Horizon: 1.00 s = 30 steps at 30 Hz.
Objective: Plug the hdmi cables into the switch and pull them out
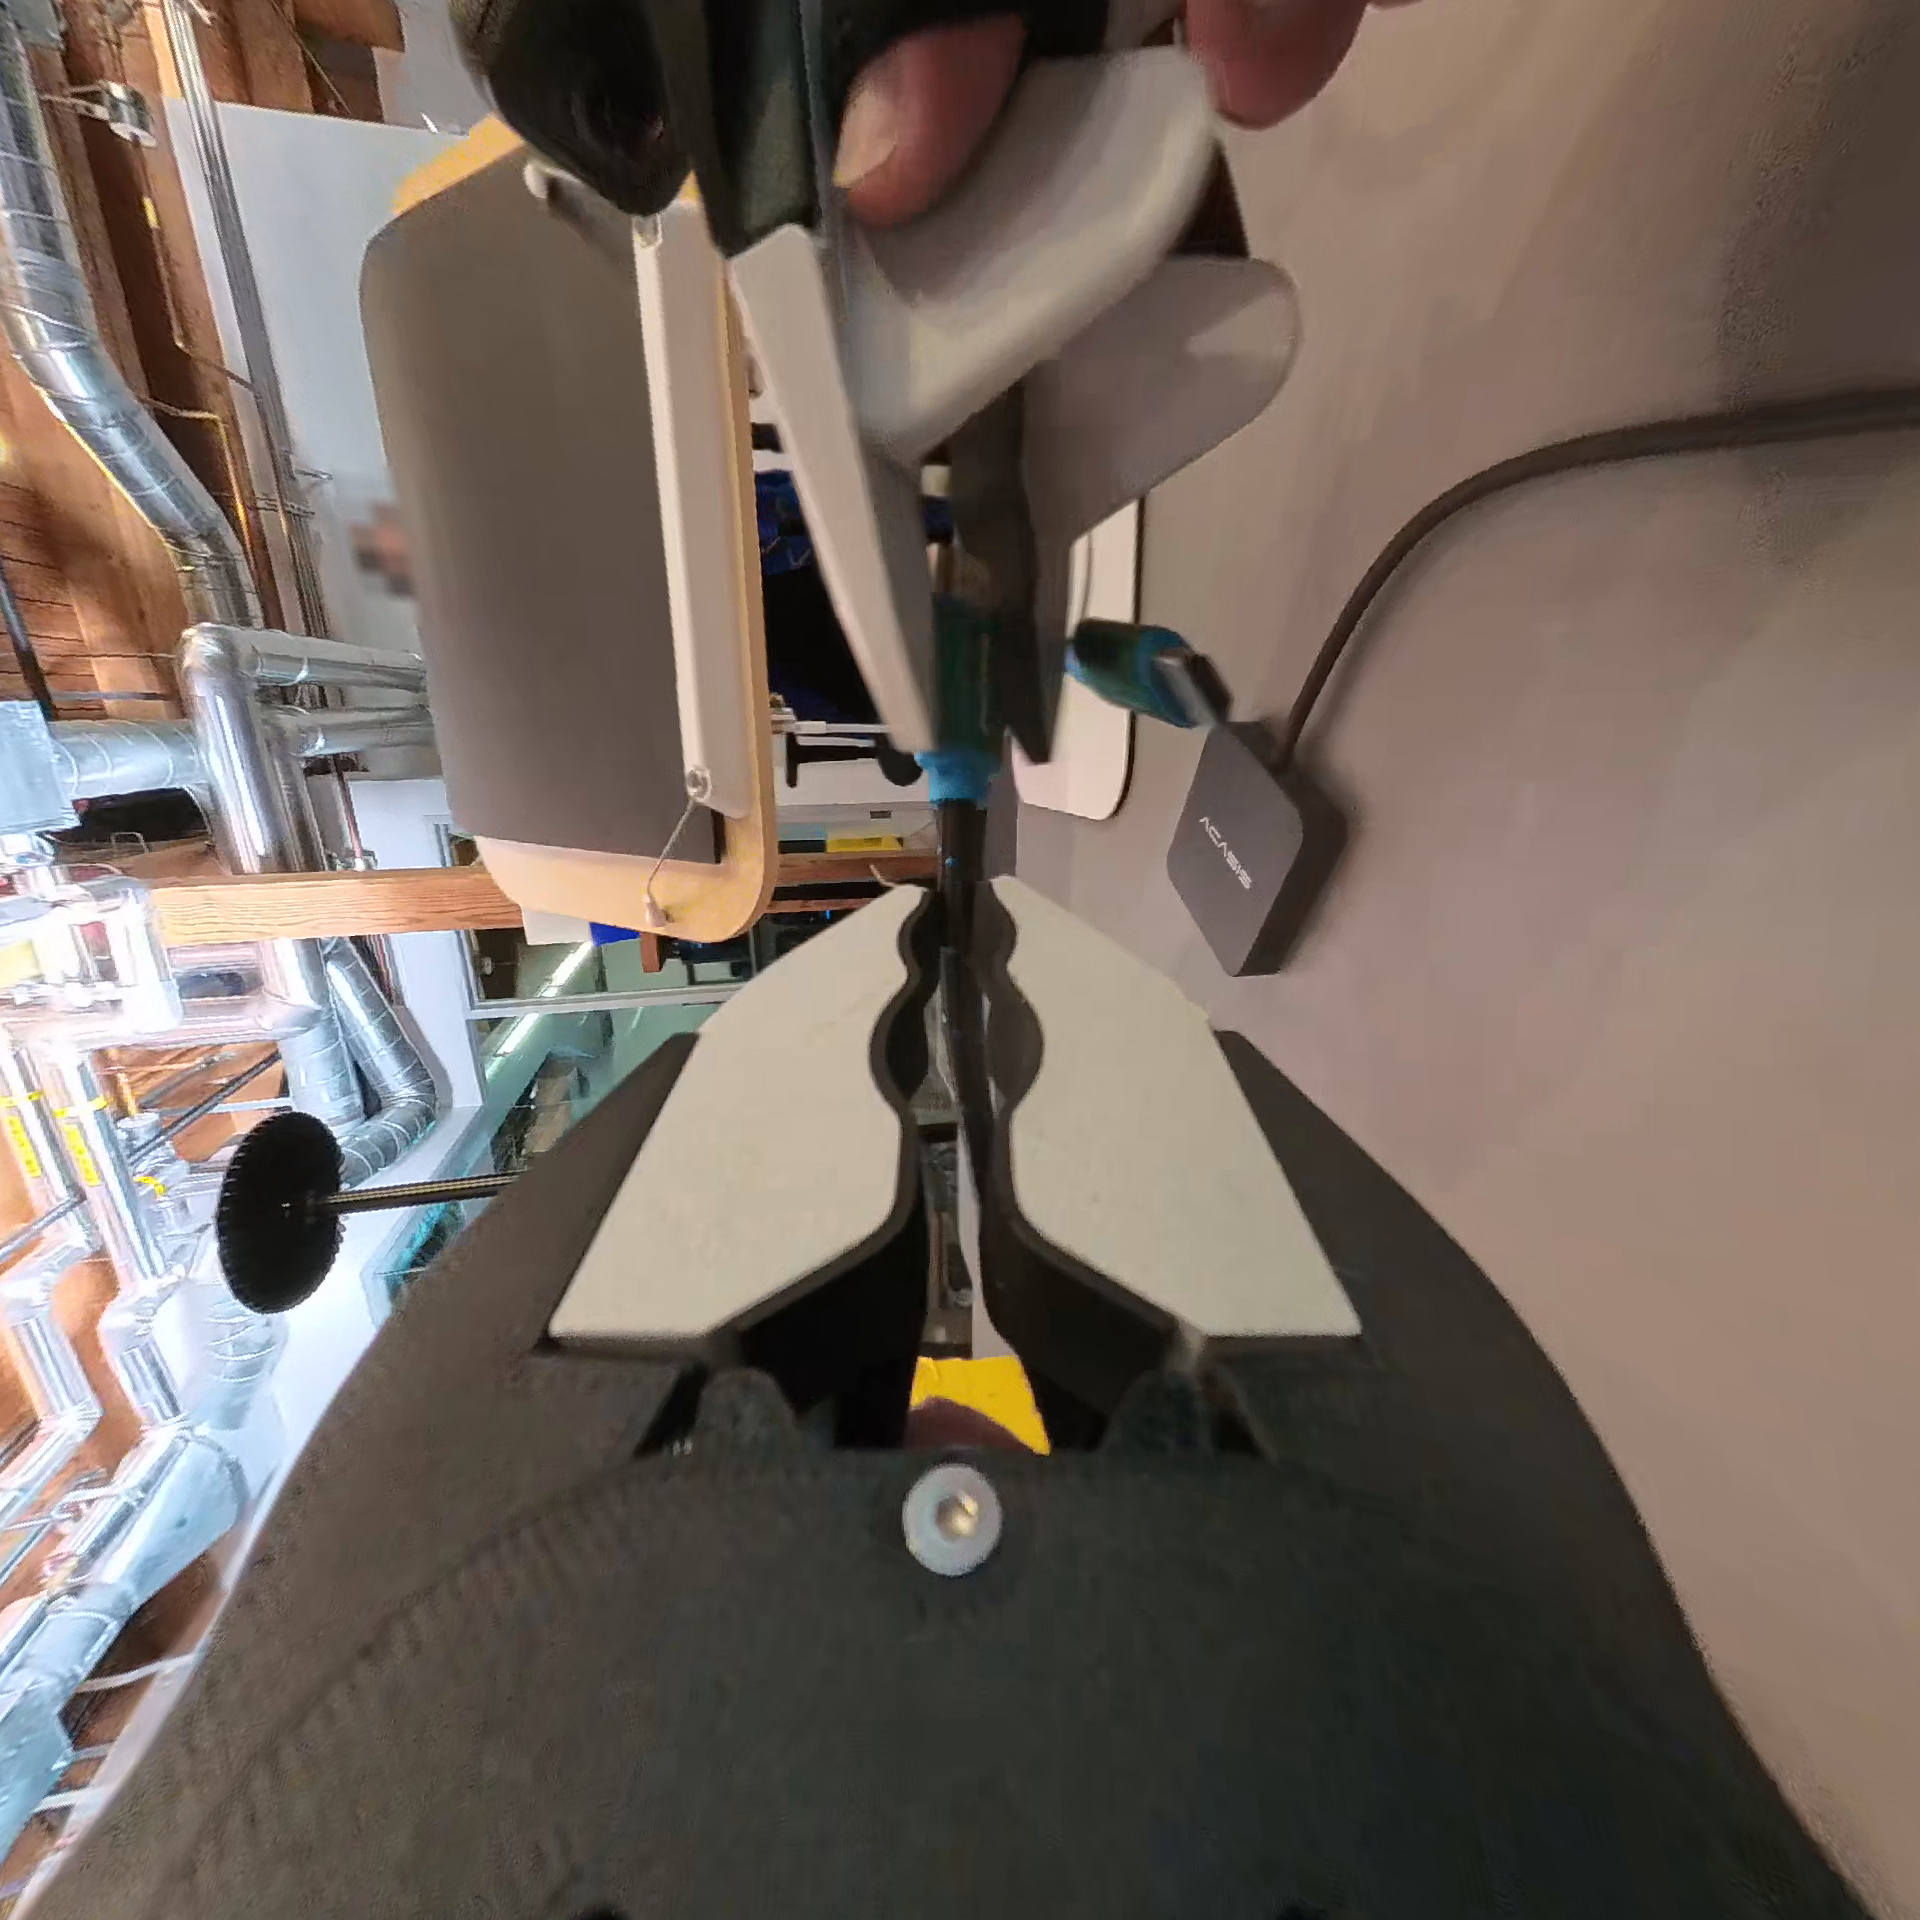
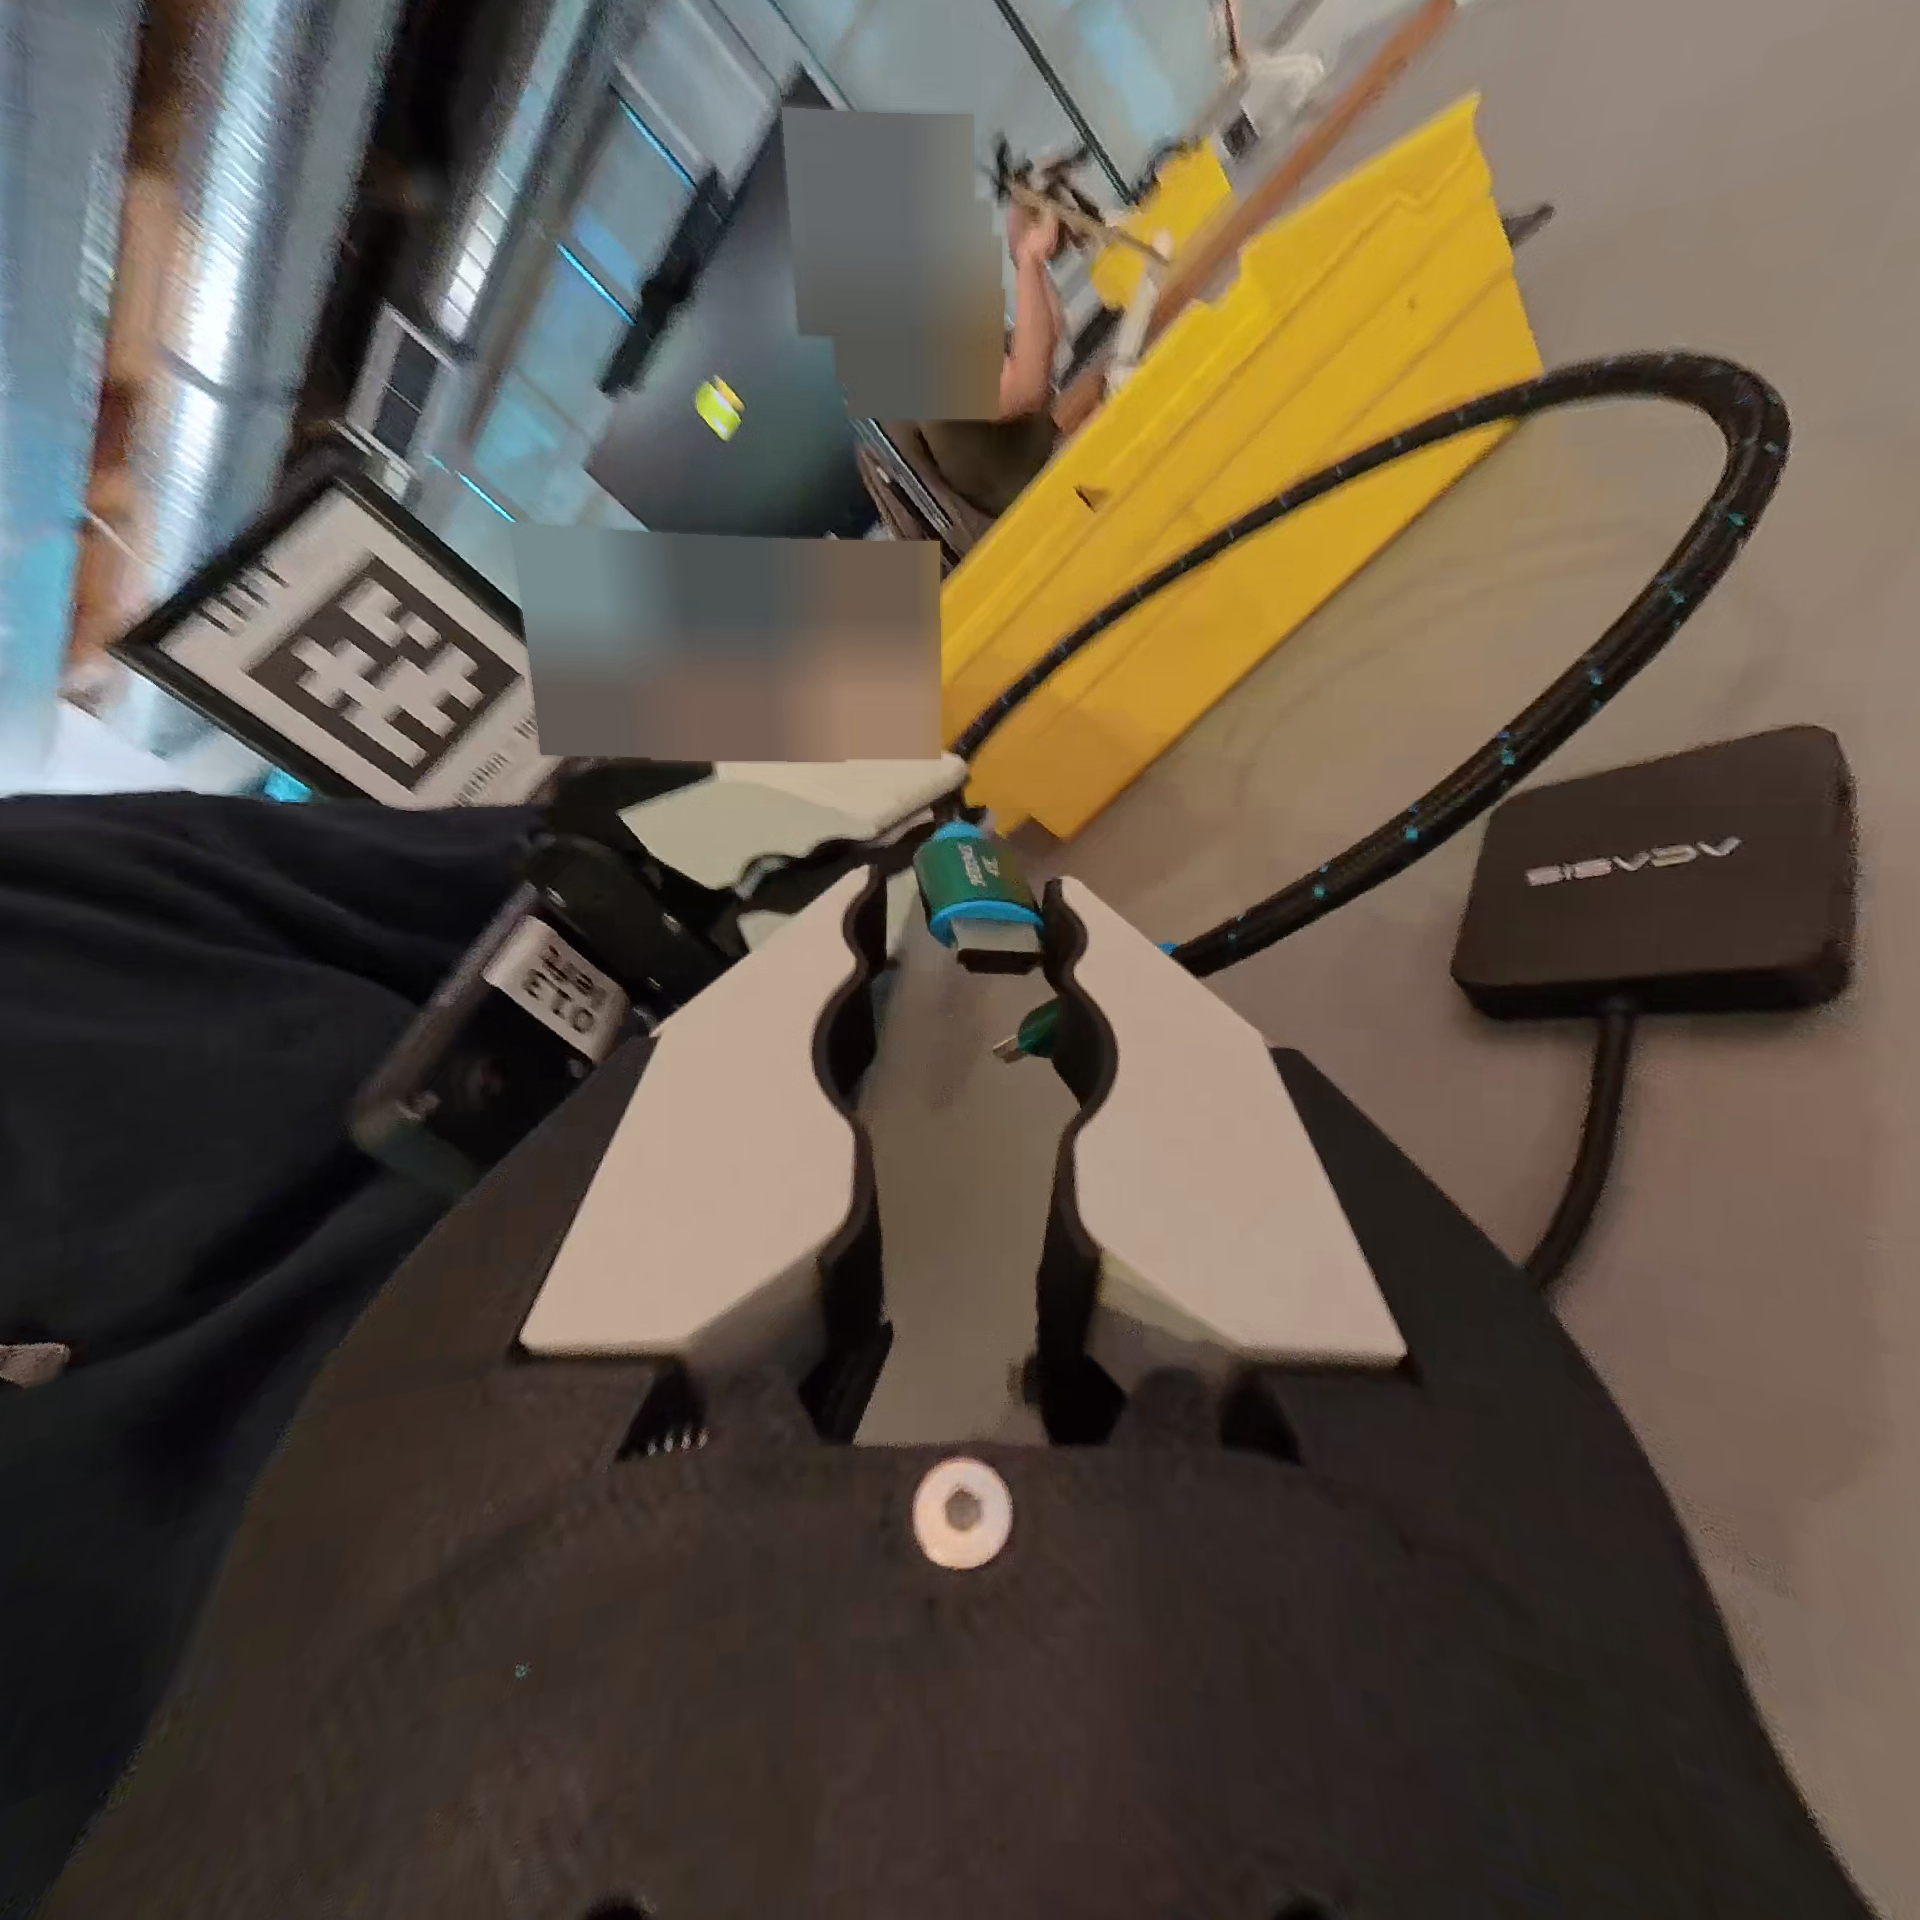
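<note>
A black braided HDMI cable (image 1: pixel 958 997) ends in a green and blue plug (image 1: pixel 964 675). My left gripper (image 1: pixel 956 899) is shut on the cable just behind that plug and holds it off the table. My right gripper (image 2: pixel 966 894) is open, its fingertips on either side of the same plug (image 2: pixel 977 904); I cannot tell if they touch it. A second green and blue plug (image 1: pixel 1143 675) lies loose by the black switch box (image 1: pixel 1247 842). The switch (image 2: pixel 1652 873) lies flat on the grey table to the right, no plug in it. The braided cable (image 2: pixel 1507 436) loops over the table.
The switch's own thin black lead (image 1: pixel 1455 499) runs off across the table. A yellow bin (image 2: pixel 1247 468) stands at the far side. A white board (image 1: pixel 1101 665) lies beyond the switch. A person's fingers (image 1: pixel 914 114) hold the right gripper. A dark sleeve (image 2: pixel 187 1039) fills the left. The tips of both grippers are at nearly the same place.
</note>
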Each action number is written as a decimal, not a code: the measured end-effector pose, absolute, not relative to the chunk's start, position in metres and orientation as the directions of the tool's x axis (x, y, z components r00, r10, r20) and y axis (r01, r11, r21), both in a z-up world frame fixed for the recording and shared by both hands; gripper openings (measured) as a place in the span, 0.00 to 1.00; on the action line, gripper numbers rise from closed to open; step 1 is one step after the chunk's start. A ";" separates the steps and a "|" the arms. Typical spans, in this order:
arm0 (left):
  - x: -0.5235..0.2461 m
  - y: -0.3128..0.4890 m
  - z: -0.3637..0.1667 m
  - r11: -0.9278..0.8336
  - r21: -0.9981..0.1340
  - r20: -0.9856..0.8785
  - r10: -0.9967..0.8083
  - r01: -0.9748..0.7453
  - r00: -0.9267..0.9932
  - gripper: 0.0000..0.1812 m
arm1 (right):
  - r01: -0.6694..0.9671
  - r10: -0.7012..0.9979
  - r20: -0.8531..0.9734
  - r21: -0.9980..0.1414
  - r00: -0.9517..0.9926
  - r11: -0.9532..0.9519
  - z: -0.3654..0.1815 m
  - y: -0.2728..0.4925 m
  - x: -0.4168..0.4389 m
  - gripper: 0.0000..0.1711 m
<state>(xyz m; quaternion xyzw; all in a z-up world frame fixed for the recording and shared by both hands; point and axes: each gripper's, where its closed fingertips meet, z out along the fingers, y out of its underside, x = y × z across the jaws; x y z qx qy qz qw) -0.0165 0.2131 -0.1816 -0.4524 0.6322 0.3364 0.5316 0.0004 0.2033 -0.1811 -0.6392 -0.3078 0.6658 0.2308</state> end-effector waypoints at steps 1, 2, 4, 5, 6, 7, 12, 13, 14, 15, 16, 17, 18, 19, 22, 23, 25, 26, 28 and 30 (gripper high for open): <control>-0.016 0.213 -0.182 0.367 -0.048 -0.979 -0.202 -0.929 -0.029 0.03 | 0.073 0.689 -0.719 -0.695 -0.090 -0.715 -0.179 0.204 0.001 0.16; -0.016 0.213 -0.183 0.366 -0.045 -0.979 -0.202 -0.929 -0.032 0.03 | 0.076 0.685 -0.723 -0.691 -0.091 -0.719 -0.180 0.204 0.001 0.17; -0.016 0.213 -0.183 0.370 -0.034 -0.980 -0.195 -0.929 -0.042 0.03 | 0.056 0.665 -0.740 -0.672 -0.098 -0.739 -0.180 0.206 0.000 0.16; -0.016 0.213 -0.184 0.370 -0.029 -0.980 -0.193 -0.929 -0.047 0.03 | 0.060 0.654 -0.750 -0.660 -0.098 -0.749 -0.183 0.206 -0.001 0.15; -0.016 0.214 -0.185 0.368 -0.027 -0.979 -0.196 -0.930 -0.049 0.03 | 0.070 0.651 -0.753 -0.657 -0.095 -0.750 -0.185 0.205 -0.002 0.15; -0.016 0.214 -0.186 0.368 -0.023 -0.980 -0.193 -0.930 -0.052 0.03 | 0.069 0.654 -0.751 -0.660 -0.088 -0.748 -0.187 0.206 -0.003 0.14; -0.017 0.215 -0.185 0.364 -0.028 -0.981 -0.189 -0.931 -0.044 0.02 | 0.037 0.702 -0.707 -0.707 -0.092 -0.707 -0.181 0.207 -0.005 0.11; -0.017 0.215 -0.184 0.363 -0.037 -0.981 -0.190 -0.931 -0.035 0.03 | 0.032 0.709 -0.698 -0.714 -0.097 -0.699 -0.180 0.207 -0.005 0.11; -0.017 0.215 -0.182 0.364 -0.043 -0.982 -0.188 -0.930 -0.028 0.02 | 0.027 0.723 -0.684 -0.728 -0.098 -0.685 -0.178 0.207 -0.005 0.11; -0.017 0.216 -0.182 0.361 -0.053 -0.980 -0.197 -0.931 -0.020 0.03 | 0.026 0.739 -0.668 -0.743 -0.091 -0.669 -0.178 0.208 -0.005 0.11; -0.018 0.216 -0.183 0.353 -0.070 -0.975 -0.222 -0.933 -0.011 0.03 | 0.033 0.750 -0.656 -0.754 -0.082 -0.656 -0.179 0.208 -0.005 0.11; -0.017 0.216 -0.184 0.349 -0.090 -0.969 -0.248 -0.933 0.001 0.03 | 0.036 0.756 -0.649 -0.760 -0.081 -0.649 -0.179 0.207 -0.005 0.11; -0.017 0.215 -0.184 0.351 -0.118 -0.962 -0.271 -0.929 0.020 0.03 | 0.032 0.760 -0.644 -0.764 -0.083 -0.644 -0.178 0.208 -0.004 0.11; -0.017 0.216 -0.184 0.350 -0.146 -0.955 -0.293 -0.925 0.040 0.03 | 0.027 0.768 -0.636 -0.771 -0.077 -0.636 -0.178 0.209 -0.004 0.11; -0.020 0.217 -0.178 0.341 -0.239 -0.933 -0.339 -0.909 0.118 0.13 | 0.010 0.791 -0.609 -0.792 -0.059 -0.610 -0.177 0.214 0.000 0.11; -0.020 0.216 -0.176 0.340 -0.289 -0.915 -0.372 -0.895 0.155 0.14 | 0.000 0.794 -0.605 -0.796 -0.058 -0.606 -0.176 0.215 0.002 0.11; -0.019 0.213 -0.171 0.324 -0.398 -0.862 -0.453 -0.858 0.229 0.15 | -0.017 0.808 -0.587 -0.808 -0.048 -0.588 -0.175 0.219 0.006 0.11; -0.016 0.209 -0.170 0.312 -0.462 -0.817 -0.514 -0.830 0.261 0.14 | -0.034 0.815 -0.578 -0.814 -0.049 -0.579 -0.172 0.220 0.008 0.11; -0.011 0.198 -0.172 0.265 -0.596 -0.694 -0.645 -0.758 0.320 0.10 | -0.060 0.831 -0.553 -0.829 -0.054 -0.556 -0.166 0.221 0.011 0.11; -0.006 0.188 -0.177 0.198 -0.695 -0.560 -0.752 -0.691 0.349 0.09 | -0.084 0.853 -0.519 -0.849 -0.056 -0.522 -0.159 0.220 0.013 0.11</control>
